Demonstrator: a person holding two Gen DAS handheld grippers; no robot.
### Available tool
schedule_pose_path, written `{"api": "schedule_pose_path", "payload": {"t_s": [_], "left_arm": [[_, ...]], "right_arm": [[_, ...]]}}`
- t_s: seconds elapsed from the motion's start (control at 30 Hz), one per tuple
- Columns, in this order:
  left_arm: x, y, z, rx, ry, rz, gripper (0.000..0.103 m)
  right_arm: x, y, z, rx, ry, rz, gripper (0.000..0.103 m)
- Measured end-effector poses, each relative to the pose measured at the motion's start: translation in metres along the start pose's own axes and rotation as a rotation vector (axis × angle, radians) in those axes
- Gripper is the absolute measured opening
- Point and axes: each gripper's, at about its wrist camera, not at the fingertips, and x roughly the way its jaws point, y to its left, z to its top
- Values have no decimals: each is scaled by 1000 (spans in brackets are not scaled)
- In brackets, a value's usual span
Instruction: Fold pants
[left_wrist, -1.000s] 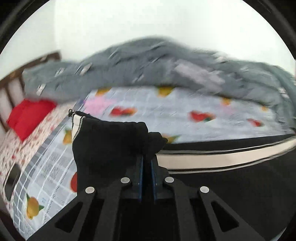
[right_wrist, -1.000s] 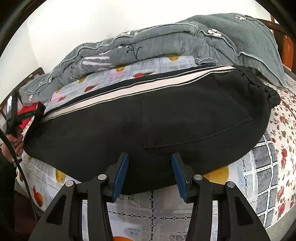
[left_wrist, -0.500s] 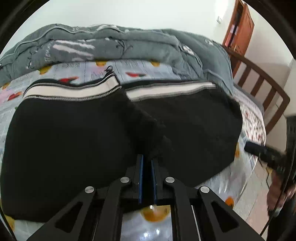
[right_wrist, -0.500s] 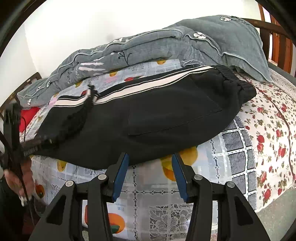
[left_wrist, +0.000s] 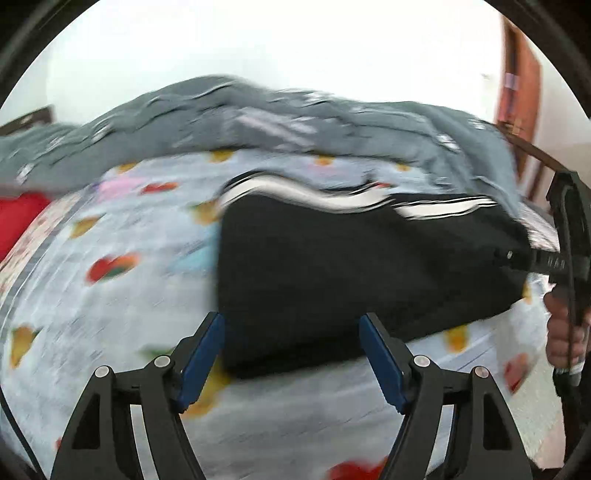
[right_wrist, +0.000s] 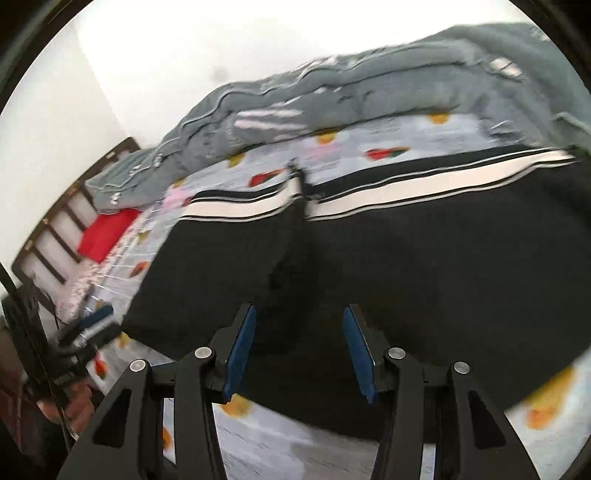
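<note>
My left gripper (left_wrist: 291, 354) let go of the pants (left_wrist: 351, 266), now folded on the bed (left_wrist: 110, 295); jaws wide, empty. Right gripper (right_wrist: 299, 347) moved in over them, also wide.

Home bedroom: a bed (left_wrist: 110, 302) under a fruit-print sheet (right_wrist: 399, 140), a rumpled grey quilt (left_wrist: 258, 125) heaped along its far side by a white wall, wooden slatted bed frame (right_wrist: 55, 236) at one end, red pillow (right_wrist: 105, 232) just beside it.
</note>
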Motion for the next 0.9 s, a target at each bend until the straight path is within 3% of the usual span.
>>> {"api": "schedule_pose_path", "payload": {"t_s": [0.1,0.2,0.33,0.5,0.73,0.83,0.9], "left_arm": [[-2,25,-22,-24,38,26,74],[-2,36,-34,-51,42,37,74],[11,35,-28,-75,27,34,74],[33,24,-24,-7,44,136,76],[27,39,-25,-108,5,68,76],[27,41,-26,-101,12,113,76],[22,47,-25,-150,-7,36,75]], "right_arm": [[30,8,2,42,45,34,49],[55,11,0,87,66,15,46],[59,17,-1,82,41,-29,32],[55,9,0,109,67,2,32],[62,14,3,103,72,-22,36],[65,18,4,95,72,-28,38],[65,19,4,88,71,-36,38]]}}
